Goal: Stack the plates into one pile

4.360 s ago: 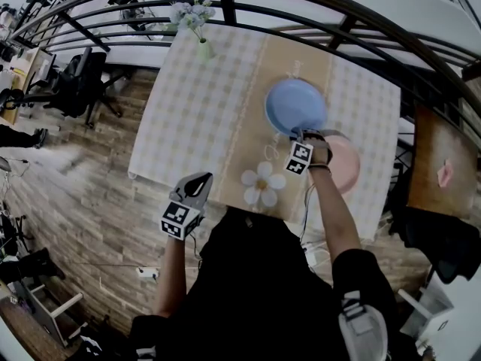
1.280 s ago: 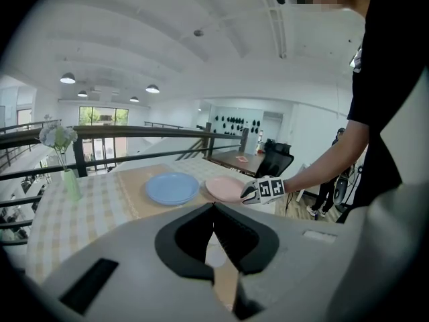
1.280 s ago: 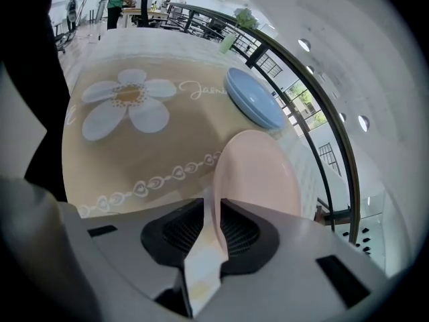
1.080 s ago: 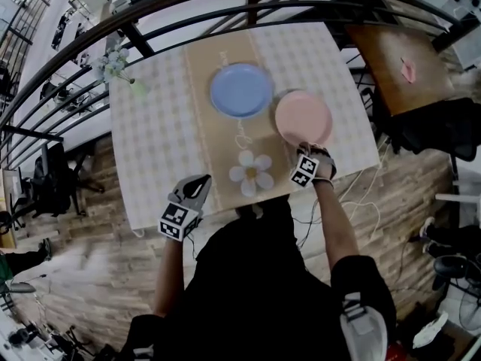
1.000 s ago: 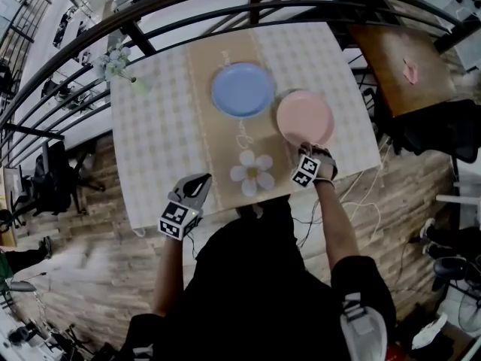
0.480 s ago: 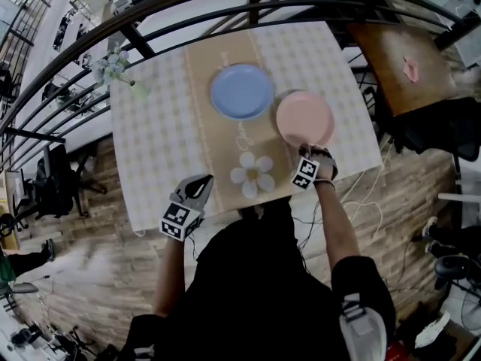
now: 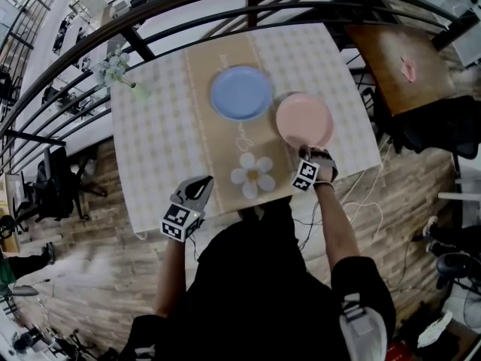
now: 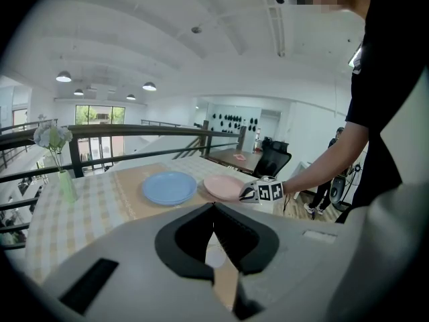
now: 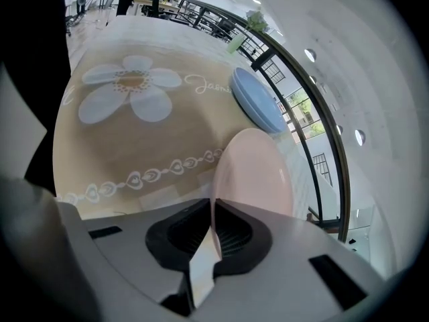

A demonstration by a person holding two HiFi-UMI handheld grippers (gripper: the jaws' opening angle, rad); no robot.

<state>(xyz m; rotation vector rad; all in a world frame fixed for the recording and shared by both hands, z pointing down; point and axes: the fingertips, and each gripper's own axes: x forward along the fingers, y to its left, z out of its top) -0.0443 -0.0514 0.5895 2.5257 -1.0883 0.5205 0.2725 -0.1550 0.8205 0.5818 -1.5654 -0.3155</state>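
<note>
- Head view: we find no readable brand. The only print is a cursive line on the tan runner [image 7: 218, 145], too small to read here, and a white daisy print [image 7: 254, 174] below it.
- Head view: the blue plate [image 7: 241, 92] sits on the runner at frame centre-top. The pink plate [image 7: 304, 119] lies just to its right, rims almost touching, near the table [image 7: 154, 149] edge closest to us.
- Head view: the right gripper [image 7: 304, 150] reaches the pink plate's lower rim. The left gripper [image 7: 197, 189] hangs off the table's lower edge, over the wood floor, well apart from both plates.
- Head view: the checked cloth left of the runner holds only a vase [image 7: 114, 68] at the upper left corner. A dark railing [image 7: 188, 6] bounds the far side.
- Left gripper view: the jaws meet in one line, with nothing between them. This low angle shows the right gripper's marker cube [image 8: 270, 192] beside the pink plate.
- Right gripper view: the jaws are clamped on the pink plate's thin rim, which runs straight between the pads. The cursive word [image 9: 208, 84] begins "Ja" and the rest is unclear. A heart chain [image 9: 154, 175] edging the runner shows only here. The blue plate stands beyond, in the upper middle of the frame.
</note>
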